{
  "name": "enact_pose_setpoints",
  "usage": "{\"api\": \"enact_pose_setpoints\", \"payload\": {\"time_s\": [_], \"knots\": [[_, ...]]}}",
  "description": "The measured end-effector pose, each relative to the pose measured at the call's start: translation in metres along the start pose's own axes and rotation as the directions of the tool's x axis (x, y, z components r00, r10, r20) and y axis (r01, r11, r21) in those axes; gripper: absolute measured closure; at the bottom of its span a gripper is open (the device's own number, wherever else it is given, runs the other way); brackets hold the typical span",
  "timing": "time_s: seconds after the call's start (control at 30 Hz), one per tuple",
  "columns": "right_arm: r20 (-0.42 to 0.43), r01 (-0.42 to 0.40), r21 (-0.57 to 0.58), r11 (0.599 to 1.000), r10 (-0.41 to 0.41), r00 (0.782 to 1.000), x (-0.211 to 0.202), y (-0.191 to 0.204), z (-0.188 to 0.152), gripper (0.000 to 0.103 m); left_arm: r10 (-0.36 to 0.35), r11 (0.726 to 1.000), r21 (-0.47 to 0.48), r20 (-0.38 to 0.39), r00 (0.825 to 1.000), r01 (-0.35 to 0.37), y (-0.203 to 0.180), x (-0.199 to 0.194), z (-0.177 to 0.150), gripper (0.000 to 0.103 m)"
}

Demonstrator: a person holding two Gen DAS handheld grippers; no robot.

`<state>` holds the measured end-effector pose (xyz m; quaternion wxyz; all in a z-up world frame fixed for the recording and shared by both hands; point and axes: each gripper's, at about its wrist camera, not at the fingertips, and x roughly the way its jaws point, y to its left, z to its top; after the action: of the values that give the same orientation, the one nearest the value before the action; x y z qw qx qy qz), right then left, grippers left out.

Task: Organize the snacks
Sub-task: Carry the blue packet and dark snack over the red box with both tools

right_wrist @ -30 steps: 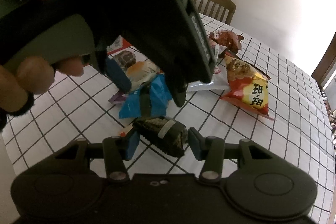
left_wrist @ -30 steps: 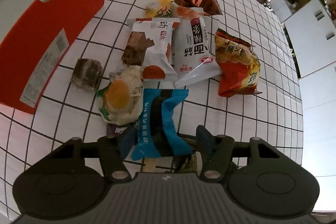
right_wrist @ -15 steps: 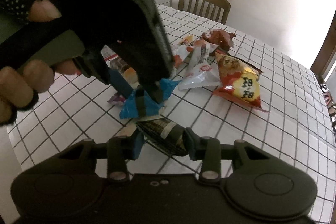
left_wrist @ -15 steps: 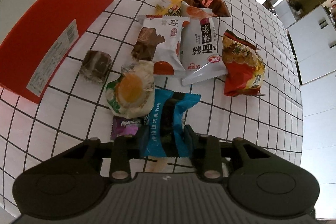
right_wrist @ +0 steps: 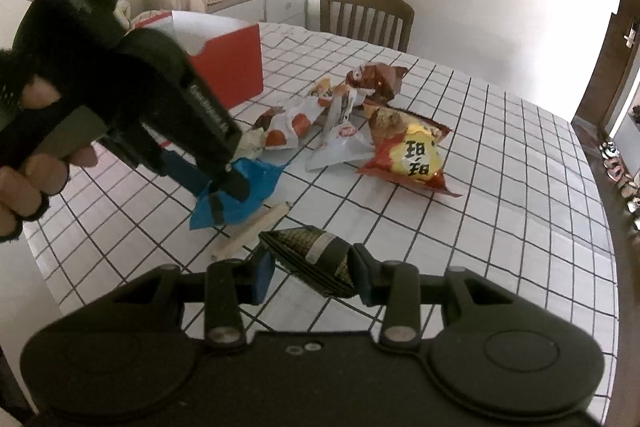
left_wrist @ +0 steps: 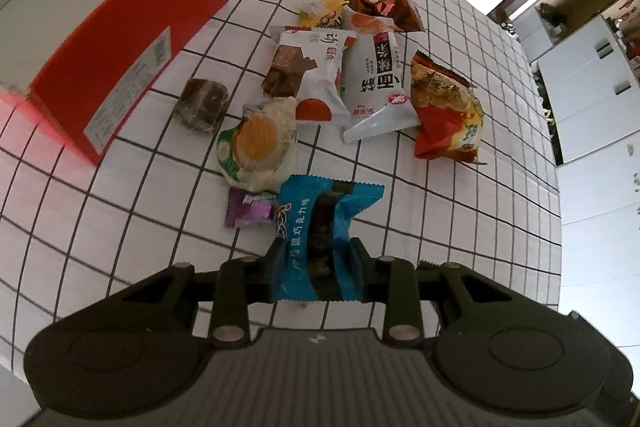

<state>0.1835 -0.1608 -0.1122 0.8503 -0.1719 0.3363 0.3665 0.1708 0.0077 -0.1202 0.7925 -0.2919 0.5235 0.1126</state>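
Left wrist view: the left gripper (left_wrist: 318,267) is closing its jaws on a crinkled blue snack packet (left_wrist: 320,227) with a dark centre band, lifted near the checked tablecloth (left_wrist: 460,227). Right gripper (right_wrist: 312,269) pinches a dark cone-shaped snack (right_wrist: 310,259). Farther off, loose packets (left_wrist: 360,67) lie beside a red box (left_wrist: 132,39).

Left claw (left_wrist: 318,267) closing on something; right claw (right_wrist: 310,269) clamped.

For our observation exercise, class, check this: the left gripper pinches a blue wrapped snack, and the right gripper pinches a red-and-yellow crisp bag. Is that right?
One detail is wrong. The right gripper pinches a dark green, cone-shaped wrapped snack; the red-and-yellow crisp bag lies on the table, as the right wrist view shows. The left gripper does pinch the blue wrapped snack.
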Motion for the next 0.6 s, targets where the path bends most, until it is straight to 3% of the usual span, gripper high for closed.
{"api": "enact_pose_setpoints", "payload": {"time_s": [0.27,0.6], "knots": [[0.032,-0.007,-0.01,1.0,0.007,0.999,-0.023,0.003,0.01,0.063,-0.049,0.999,0.01,0.025,0.998,0.049,0.008,-0.033,-0.01,0.071],[0.072,0.01,0.016,1.0,-0.011,0.997,-0.041,0.015,0.035,0.063,-0.1,0.994,0.051,0.039,0.994,0.098,0.031,-0.072,0.002,0.071]]}}
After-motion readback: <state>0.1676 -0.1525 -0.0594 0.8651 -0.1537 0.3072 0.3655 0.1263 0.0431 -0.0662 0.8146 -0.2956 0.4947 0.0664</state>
